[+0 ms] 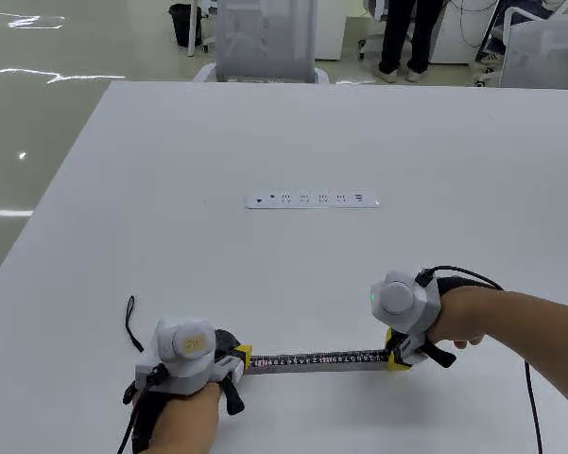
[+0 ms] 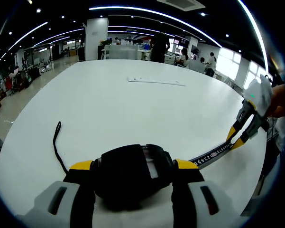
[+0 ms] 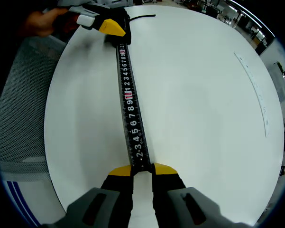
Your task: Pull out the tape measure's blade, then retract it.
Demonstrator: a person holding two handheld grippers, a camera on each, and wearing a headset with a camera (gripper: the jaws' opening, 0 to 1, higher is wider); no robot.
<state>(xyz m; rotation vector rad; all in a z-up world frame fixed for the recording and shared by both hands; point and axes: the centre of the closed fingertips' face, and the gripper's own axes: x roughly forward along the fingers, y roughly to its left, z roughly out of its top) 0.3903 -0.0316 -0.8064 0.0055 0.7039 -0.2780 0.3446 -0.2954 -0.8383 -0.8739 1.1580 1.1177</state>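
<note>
The black tape measure case (image 2: 133, 173) sits clamped between the yellow-tipped jaws of my left gripper (image 1: 234, 359), low on the white table near its front edge. Its black blade (image 1: 317, 359) with white numbers runs flat along the table to the right. My right gripper (image 1: 394, 357) is shut on the blade's end (image 3: 141, 164). In the right gripper view the blade (image 3: 130, 102) stretches away to the left gripper (image 3: 114, 23). The right gripper (image 2: 242, 135) appears at the right of the left gripper view, pinching the blade (image 2: 211, 154). A thin black wrist strap (image 1: 130, 323) trails left of the case.
A white power strip (image 1: 312, 200) lies flat in the middle of the table (image 1: 293, 142). A grey chair back (image 1: 265, 43) stands at the far edge, with a person standing (image 1: 404, 38) beyond. A black cable (image 1: 527, 378) runs along the right forearm.
</note>
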